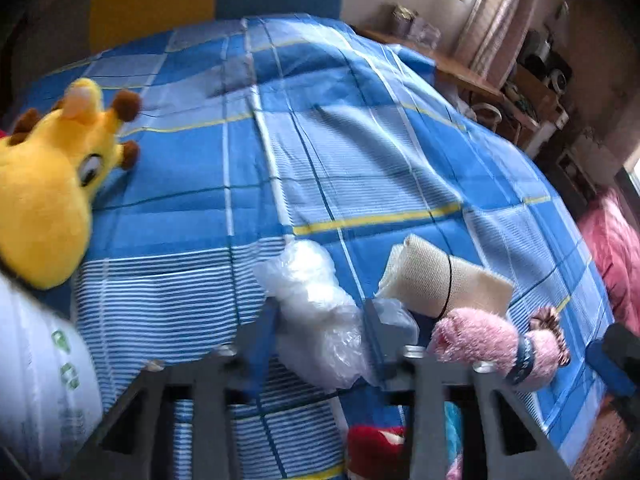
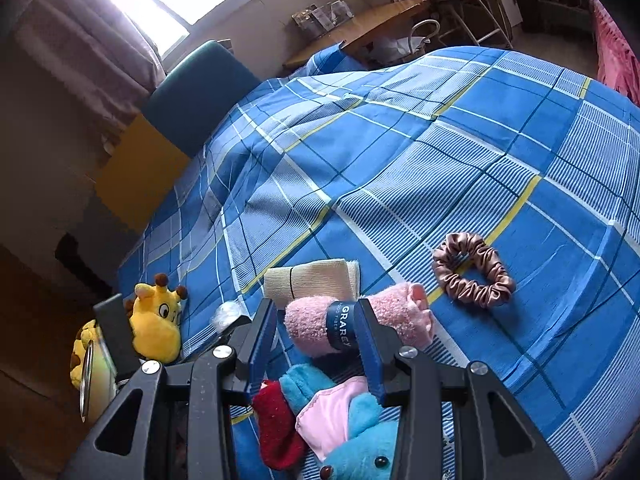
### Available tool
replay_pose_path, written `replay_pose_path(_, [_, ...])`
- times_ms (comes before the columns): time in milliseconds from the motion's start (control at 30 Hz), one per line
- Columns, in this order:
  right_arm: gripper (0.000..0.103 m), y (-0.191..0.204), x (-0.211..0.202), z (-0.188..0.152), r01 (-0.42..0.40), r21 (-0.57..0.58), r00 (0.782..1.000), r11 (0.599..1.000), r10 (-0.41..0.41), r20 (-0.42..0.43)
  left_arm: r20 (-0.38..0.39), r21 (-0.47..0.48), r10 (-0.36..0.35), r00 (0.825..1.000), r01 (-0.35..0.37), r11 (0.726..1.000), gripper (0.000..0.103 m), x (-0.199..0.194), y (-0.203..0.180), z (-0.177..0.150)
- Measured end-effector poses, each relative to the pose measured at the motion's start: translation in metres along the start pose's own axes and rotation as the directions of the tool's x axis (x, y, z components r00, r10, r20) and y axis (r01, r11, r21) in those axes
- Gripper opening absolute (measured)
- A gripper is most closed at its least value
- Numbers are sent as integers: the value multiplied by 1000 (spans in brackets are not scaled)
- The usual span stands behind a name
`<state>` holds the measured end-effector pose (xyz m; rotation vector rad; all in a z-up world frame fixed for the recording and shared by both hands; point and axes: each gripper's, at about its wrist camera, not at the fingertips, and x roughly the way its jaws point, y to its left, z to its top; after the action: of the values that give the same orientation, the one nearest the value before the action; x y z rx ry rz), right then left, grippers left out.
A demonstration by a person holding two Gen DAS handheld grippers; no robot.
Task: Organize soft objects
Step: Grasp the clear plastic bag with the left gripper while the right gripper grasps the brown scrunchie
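Soft things lie on a blue plaid bed cover (image 2: 460,152). My left gripper (image 1: 320,320) is shut on a clear crumpled plastic bag (image 1: 316,304). A beige rolled cloth (image 1: 436,280) and a pink rolled towel with a blue band (image 1: 492,340) lie just right of it. My right gripper (image 2: 316,320) is open, its fingers on either side of the pink towel (image 2: 360,320) without clamping it. A brown satin scrunchie (image 2: 474,270) lies to the right. A blue plush toy with a pink ear (image 2: 352,428) and a red plush piece (image 2: 276,424) lie below the jaws. A yellow giraffe plush (image 1: 52,184) sits at the left.
A white plastic package (image 1: 40,380) lies at the left edge of the left wrist view. A wooden desk (image 2: 360,24) and a chair stand beyond the bed under a bright window. A pink quilt (image 1: 612,256) lies at the right edge.
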<state>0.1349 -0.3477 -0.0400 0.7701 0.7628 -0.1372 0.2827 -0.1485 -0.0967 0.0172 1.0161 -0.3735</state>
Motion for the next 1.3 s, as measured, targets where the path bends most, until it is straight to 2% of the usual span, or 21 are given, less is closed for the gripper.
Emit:
replay_pose_path(100, [40,-6,-2,2,-5,30,1000,1000,5,10,36,13,-10,999,9,1000,32,-10,1,-2])
replay_pose_path(233, [40,-23,-8,6,-17,116,999,993,12,41,85,23,-30,996,28,999,32,-47,8,-20])
replay_pose_path(433, [40,-38,-4,8,-23,194,1000,981,19,22,76,47,-16,997,12,999,32,-97,21,-87])
replay_pose_path(567, [40,-44,-4,8,-26,221,999,975,21,23,67,74,55,996,-60,995,32,-112,30,-136])
replay_pose_path(633, [40,-54,-13,9,-48,270,998,962,34,59,42,66,68,997,-71,995,32,-109,35,-153])
replay_pose_path(700, [40,-60,-28,11,-66,287,993,956,33,117,76,54,60,995,-64,996,32,-113,41,-165])
replay_pose_path(767, [40,-62,-39,18,-30,255,994,967,1,112,84,50,59,995,-64,997,32,-114,42,-168])
replay_pose_path(867, [40,-59,-34,31,90,140,995,986,-94,24,109,47,54,993,-59,997,32,-111,44,-172])
replay_pose_path(967, [40,-60,-14,39,229,10,971,973,-227,-79,125,48,55,991,-61,997,32,-111,44,-174])
replay_pose_path(1067, [43,-58,11,44,307,-89,936,948,-317,-149,126,41,51,991,-57,998,32,-111,45,-174])
replay_pose_path(1133, [48,-51,27,45,362,-162,909,918,-386,-156,124,35,45,991,-50,998,32,-111,46,-173])
replay_pose_path(1233, [61,-42,46,44,413,-279,872,867,-464,-153,124,24,36,992,-39,999,33,-112,48,-174])
replay_pose_path(1300, [61,-38,56,45,451,-317,848,834,-512,-138,127,17,33,991,-35,999,33,-112,49,-174])
